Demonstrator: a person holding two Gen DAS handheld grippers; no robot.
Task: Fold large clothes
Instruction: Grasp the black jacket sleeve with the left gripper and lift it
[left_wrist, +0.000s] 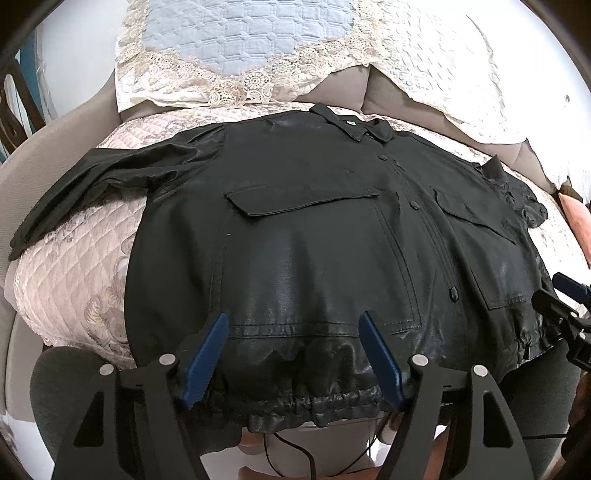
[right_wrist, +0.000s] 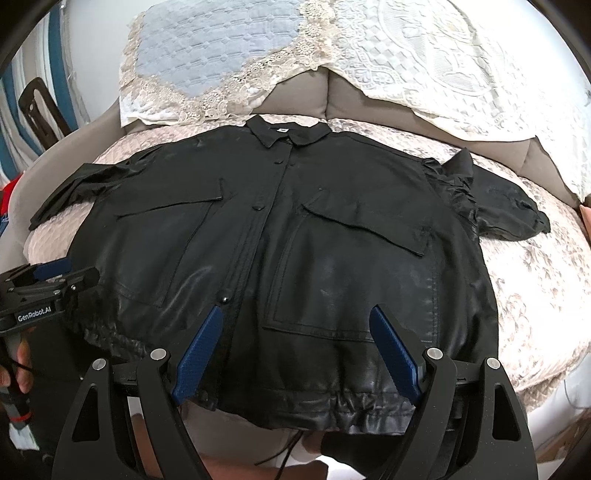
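Jacket (right_wrist: 280, 236) flat on quilt (right_wrist: 535, 295); 2 pillows (right_wrist: 207, 62) behind collar, w/ sleeves out sideways.

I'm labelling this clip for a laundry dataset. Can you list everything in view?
jacket: one, black, shiny, spread flat front-up on the quilted cover, buttoned, collar at the far side
quilted cover: one, pale pink, under the jacket
lace-edged pillow: one, light blue, behind the collar
white lace cloth: one, far right
sofa: grey-brown, beneath everything
left tool: blue pads apart, over the gathered hem, not gripping
right tool: blue pads apart, over the hem
hand: one, holding the left tool's handle
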